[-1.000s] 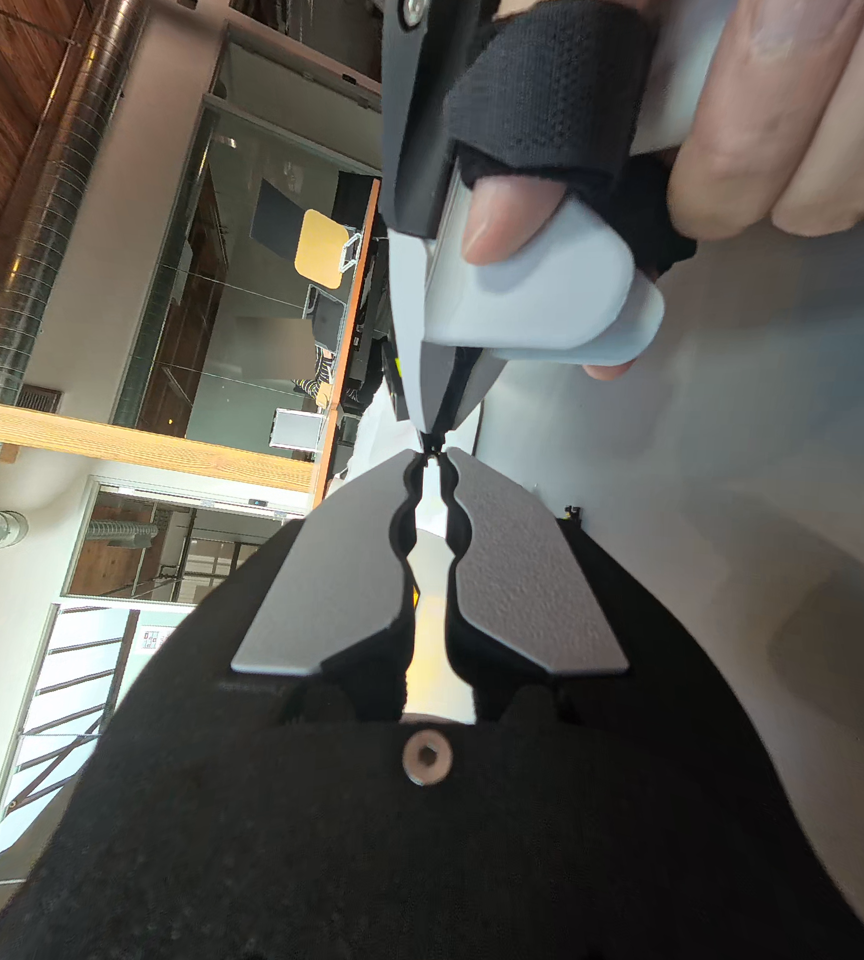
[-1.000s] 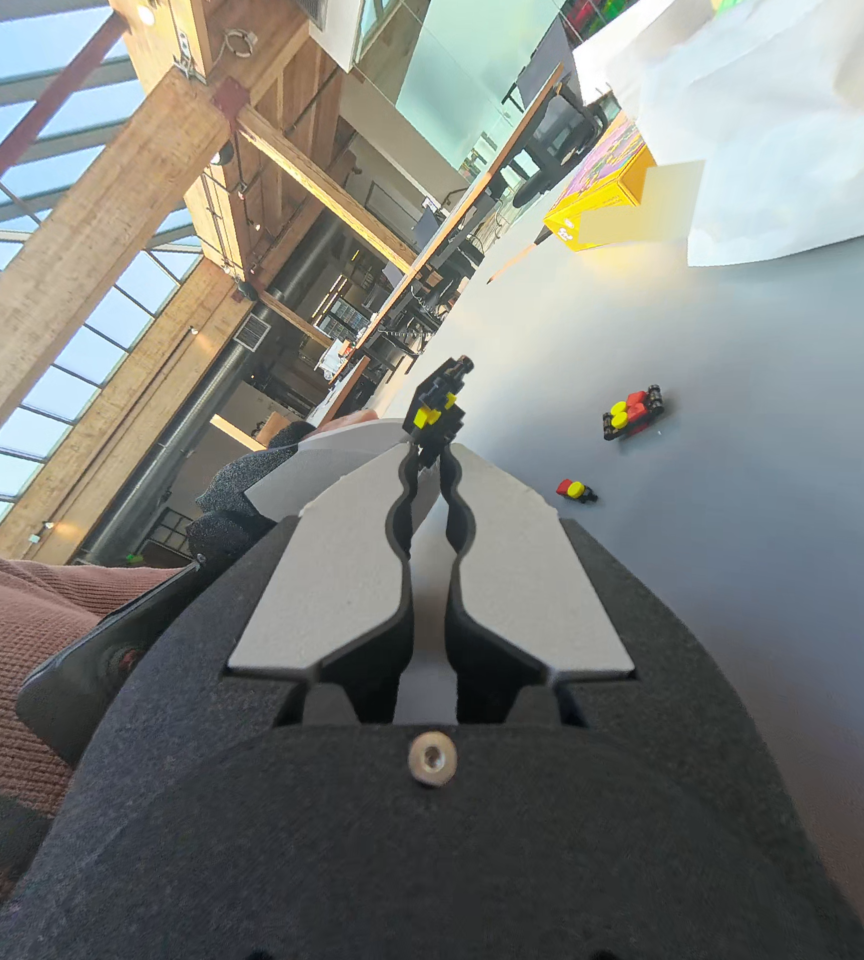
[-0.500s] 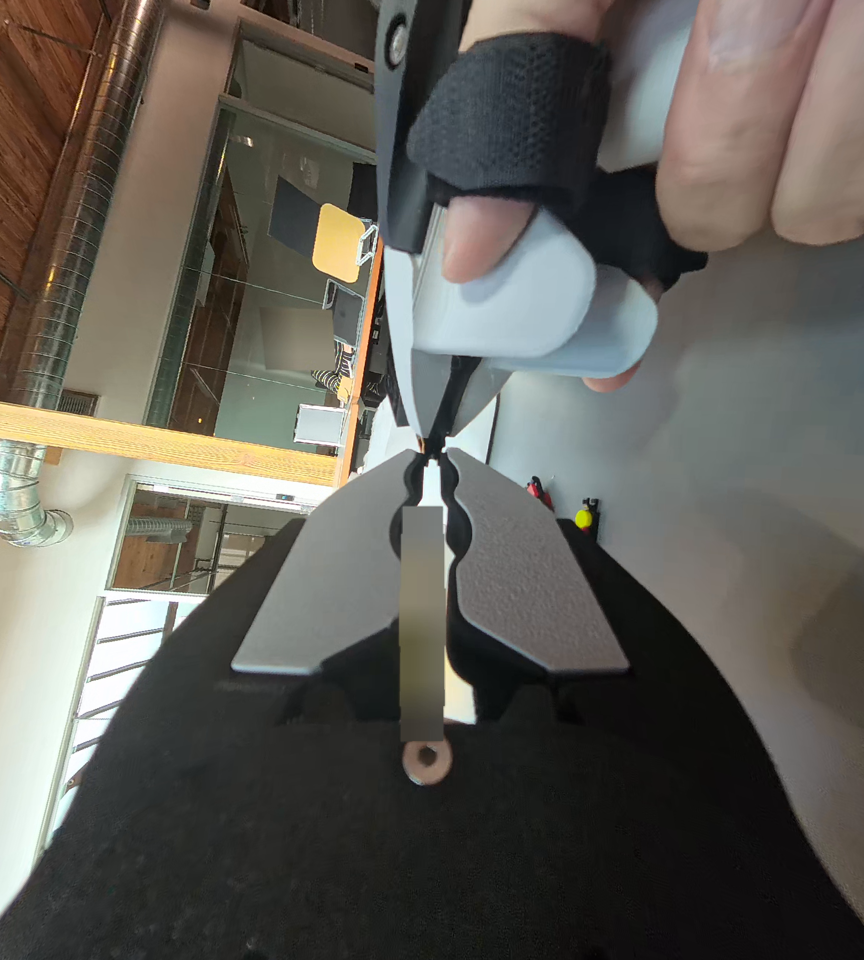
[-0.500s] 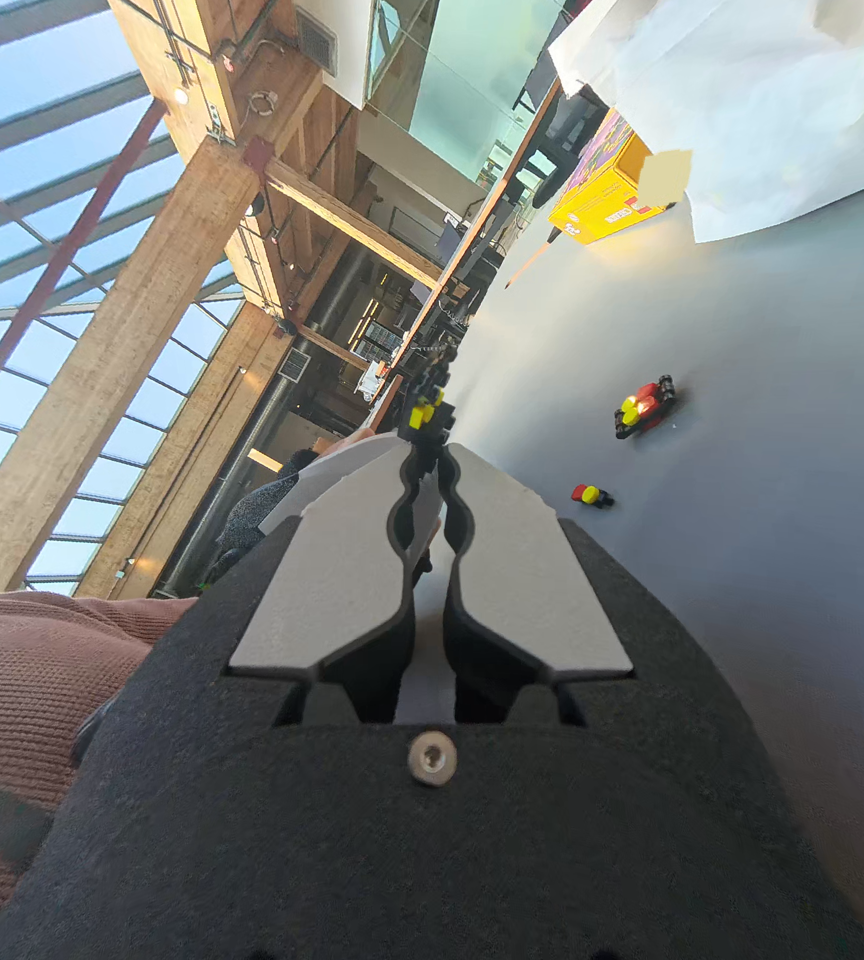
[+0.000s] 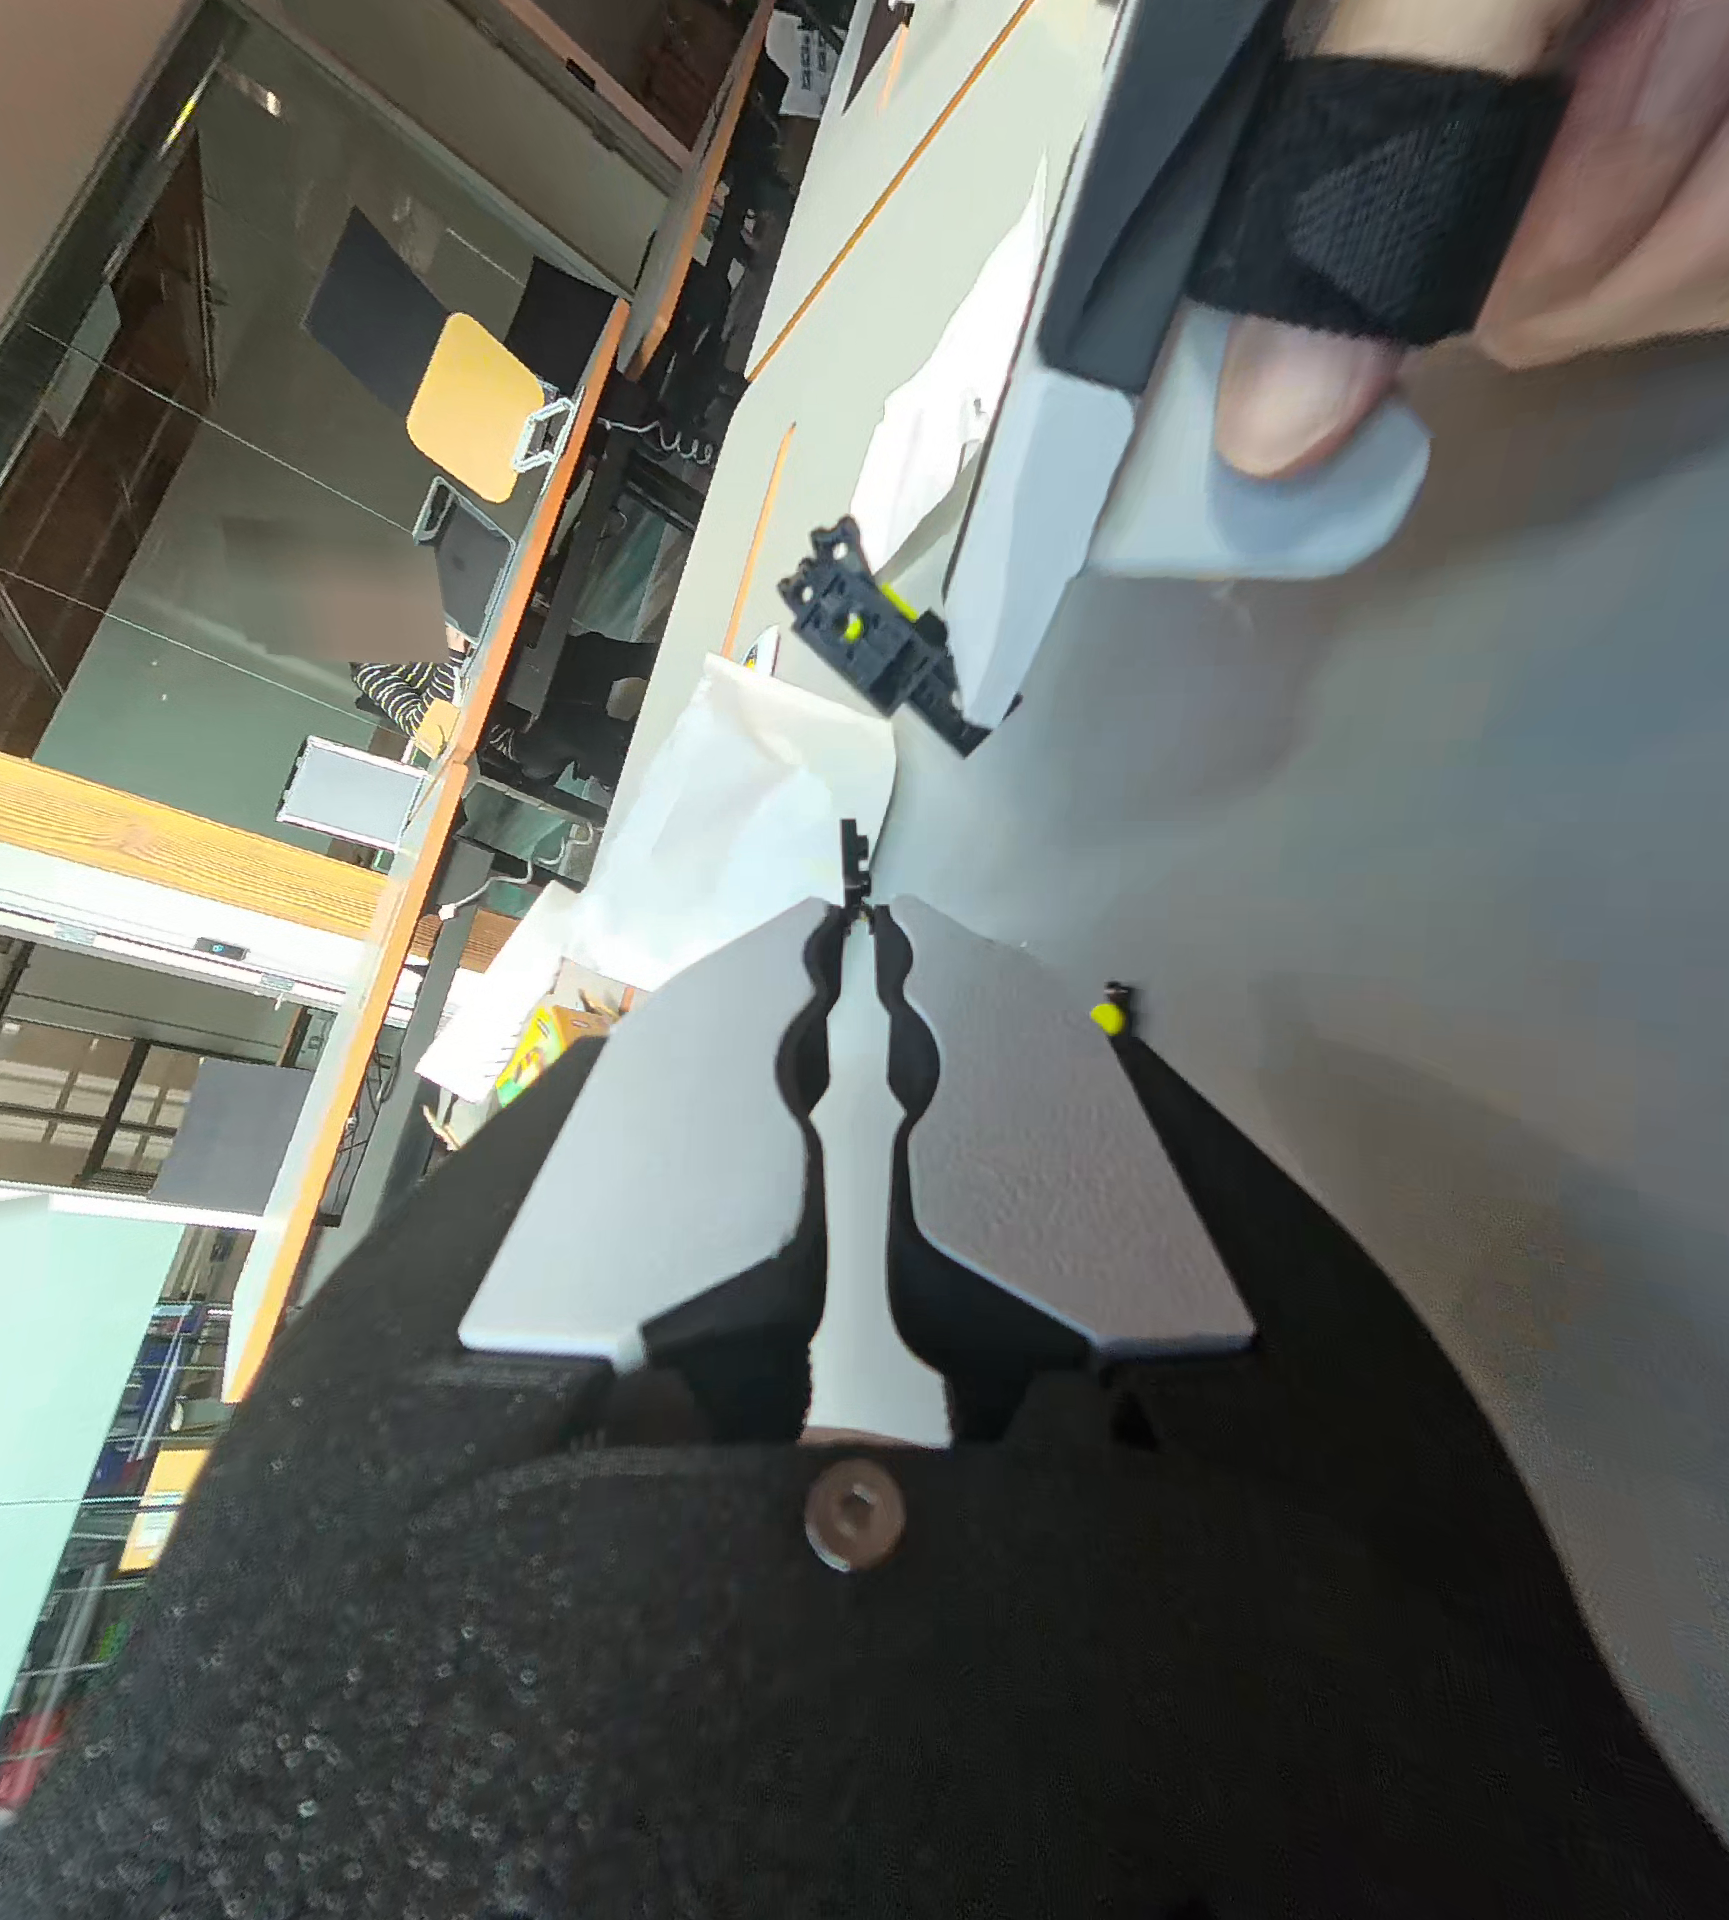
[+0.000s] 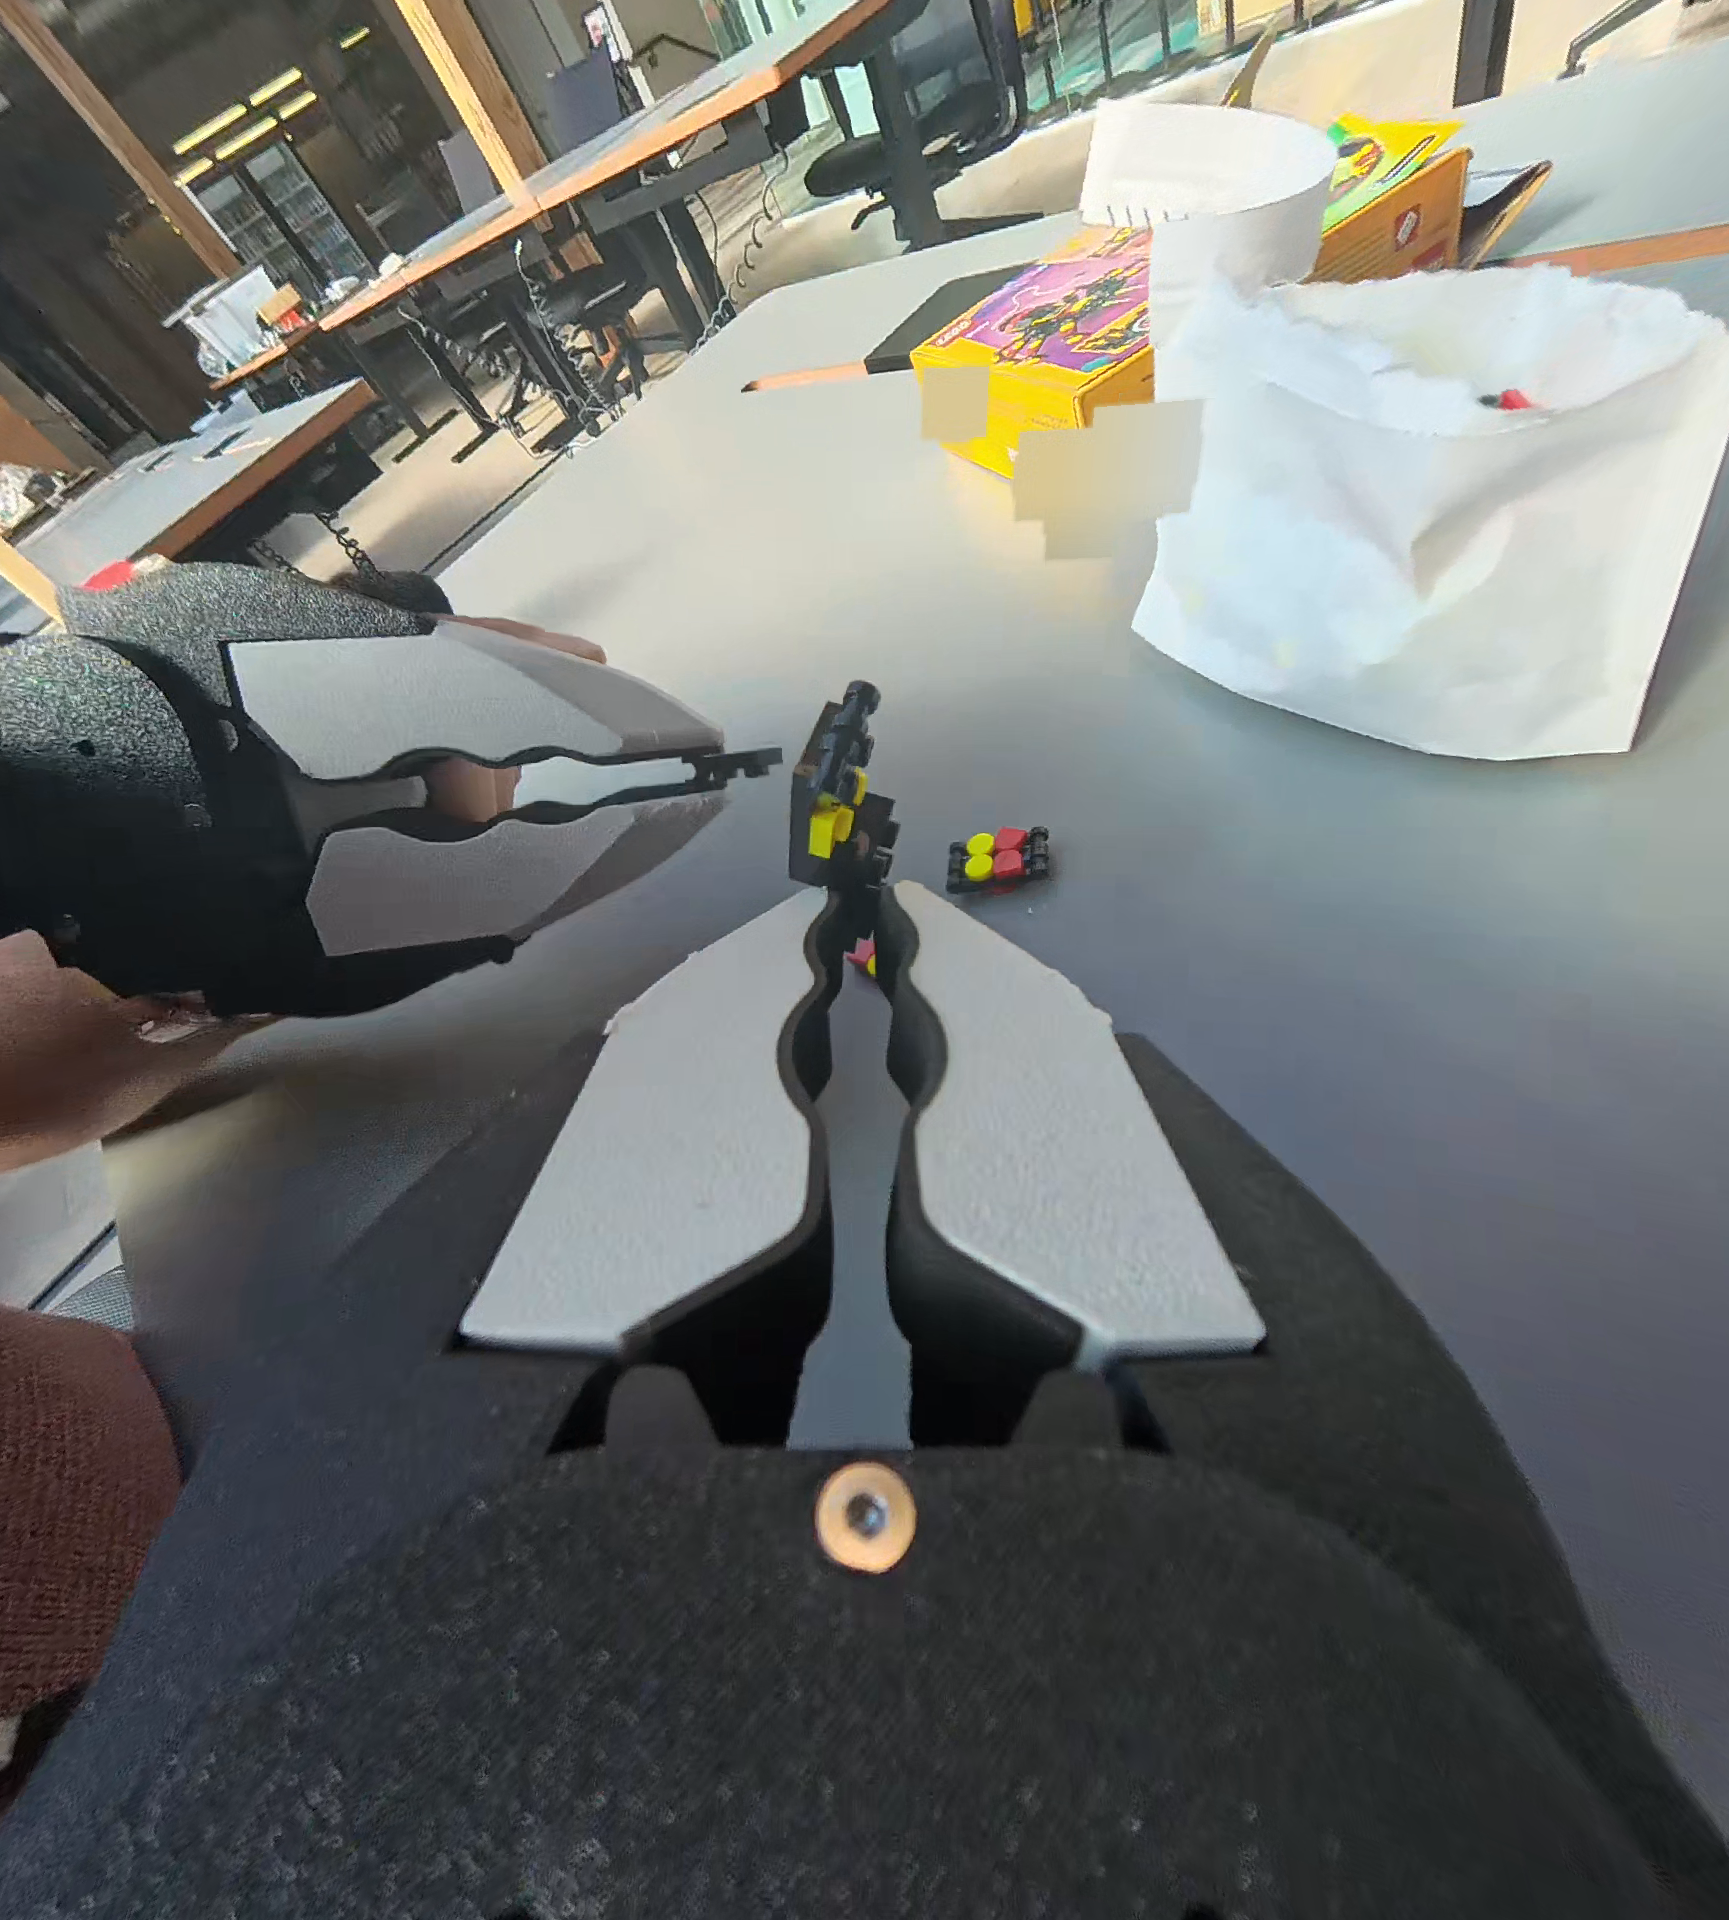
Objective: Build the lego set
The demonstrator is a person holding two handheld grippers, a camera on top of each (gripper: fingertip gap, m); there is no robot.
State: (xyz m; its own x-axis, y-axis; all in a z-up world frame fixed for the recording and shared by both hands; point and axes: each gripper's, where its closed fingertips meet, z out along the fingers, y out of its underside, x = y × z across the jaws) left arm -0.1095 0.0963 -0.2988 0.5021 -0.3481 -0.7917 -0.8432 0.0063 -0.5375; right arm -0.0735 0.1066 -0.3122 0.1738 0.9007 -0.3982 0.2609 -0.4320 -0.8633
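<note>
Here, my right gripper (image 6: 855, 904) is pinched tight on the lower end of a black lego assembly (image 6: 836, 795) with yellow pieces on its side, which stands up from my fingertips, lifted above the grey table (image 6: 1411, 1039). My left gripper (image 5: 857, 911) has its jaws nearly together, clamped on a thin black lego piece (image 5: 852, 854) that sticks out past the tips; in the right wrist view that piece (image 6: 735, 764) points sideways at the assembly, its end just beside it, and I cannot tell whether the two touch. In the left wrist view the assembly (image 5: 870, 634) shows up ahead and apart from my left tips, gripped by the other tool, whose handle a hand (image 5: 1608, 177) with a black strap holds. On the table just past my right tips lies a small black lego chunk (image 6: 1000, 860) with yellow and red studs, and a little red and yellow bit (image 6: 861, 957) shows through the gap between my right fingers. Farther off stands a crumpled white paper bag (image 6: 1411, 561), with a yellow lego box (image 6: 1068, 343) behind it. A yellow-tipped small piece (image 5: 1107, 1013) lies on the table near my left gripper's right finger.
</note>
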